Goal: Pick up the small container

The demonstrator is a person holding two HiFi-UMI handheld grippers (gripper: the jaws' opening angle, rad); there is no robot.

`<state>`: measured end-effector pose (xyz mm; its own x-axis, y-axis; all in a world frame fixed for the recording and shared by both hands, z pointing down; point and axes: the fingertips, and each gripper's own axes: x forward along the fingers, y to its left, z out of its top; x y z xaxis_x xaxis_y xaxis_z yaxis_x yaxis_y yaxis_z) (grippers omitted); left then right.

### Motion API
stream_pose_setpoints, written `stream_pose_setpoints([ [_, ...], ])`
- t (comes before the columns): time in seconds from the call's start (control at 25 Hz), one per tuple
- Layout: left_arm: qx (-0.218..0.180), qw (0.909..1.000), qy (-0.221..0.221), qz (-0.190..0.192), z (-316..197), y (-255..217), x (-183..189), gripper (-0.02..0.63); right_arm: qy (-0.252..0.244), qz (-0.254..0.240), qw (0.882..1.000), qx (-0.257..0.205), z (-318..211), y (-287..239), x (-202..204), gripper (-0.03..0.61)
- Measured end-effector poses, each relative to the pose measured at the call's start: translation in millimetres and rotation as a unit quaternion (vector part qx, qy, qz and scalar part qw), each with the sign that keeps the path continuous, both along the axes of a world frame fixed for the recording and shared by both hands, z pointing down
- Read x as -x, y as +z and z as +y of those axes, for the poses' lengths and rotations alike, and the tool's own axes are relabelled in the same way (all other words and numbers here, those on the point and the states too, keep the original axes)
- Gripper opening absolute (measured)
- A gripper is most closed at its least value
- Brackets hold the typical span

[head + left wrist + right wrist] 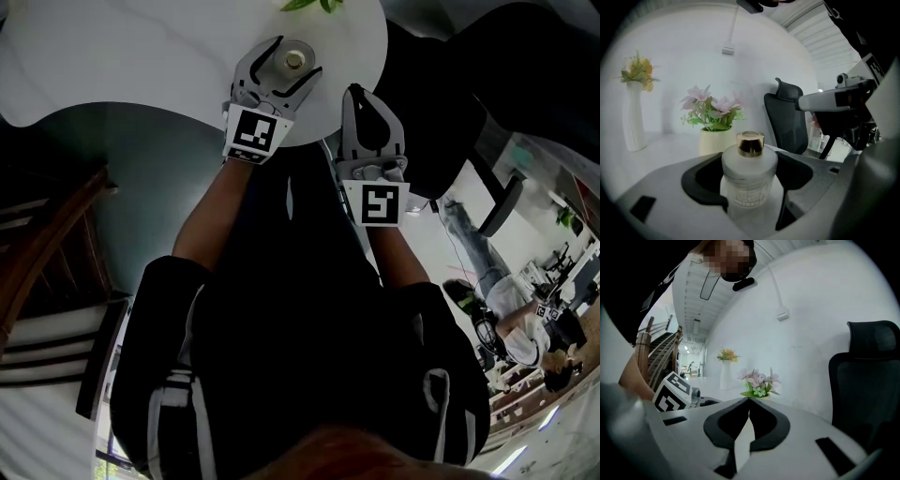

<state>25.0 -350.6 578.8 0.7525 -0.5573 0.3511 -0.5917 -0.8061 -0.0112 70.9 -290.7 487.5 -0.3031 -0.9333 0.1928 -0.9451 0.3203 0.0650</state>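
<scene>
Jaws of the left gripper [750, 161] are standing wide apart w/ the small container [749, 176] sitting btwn them, upright on the white table [141, 66]. The pads [701, 183] are flanking its frosted body but not pressing yet, w/ a gap showing on each side. The right gripper [749, 404] is idling beside it, jaws brought together, tips meeting, nothing btwn. Just behind the container a cream flower pot [715, 140] is standing. Further back-left there's a tall white vase [633, 124], and past the table to the right an office chair [787, 122].

Risks, as I'm reading it:
- The frosted glass is prob. slick and round, so a squeeze landing off-centre could be skidding it fwd toward the pot.
- One pad arriving first could be tipping it, esp. if they're biting high near the shoulder under the gold cap [750, 143].
- It's also sitting not far from the table's rim on the person's side, so a knock backward could be sending it off.

Views: the left gripper view is showing pad height on the body and the side gaps. The head view is hiding those under the gripper but is giving the top-down layout, w/ the container near the rim and both grippers side by side. The right gripper view is showing its own closed-up tips and isn't catching the container at all.
</scene>
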Motion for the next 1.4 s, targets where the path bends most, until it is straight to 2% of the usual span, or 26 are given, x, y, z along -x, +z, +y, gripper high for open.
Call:
stream_pose_setpoints([
  [0.24,-0.01,0.9999,0.004,0.0,7,-14,-6,0.331,0.008,0.008,1.0,-0.012,2,-13,-10,0.021],
  [0.48,-0.042,0.999,-0.009,0.016,5,-73,-7,0.331,0.017,0.013,0.999,-0.032,2,-40,-19,0.021],
  [1.0,-0.069,0.9931,-0.082,0.047,15,-195,28,0.331,0.036,0.011,0.997,-0.073,0,-126,-23,0.02],
  [1.28,-0.105,0.9836,-0.135,0.058,23,-247,55,0.331,0.042,0.014,0.994,-0.104,5,-168,-28,0.02],
  [1.4,-0.108,0.9795,-0.156,0.068,26,-261,66,0.331,0.043,0.012,0.992,-0.116,6,-181,-28,0.02],
])
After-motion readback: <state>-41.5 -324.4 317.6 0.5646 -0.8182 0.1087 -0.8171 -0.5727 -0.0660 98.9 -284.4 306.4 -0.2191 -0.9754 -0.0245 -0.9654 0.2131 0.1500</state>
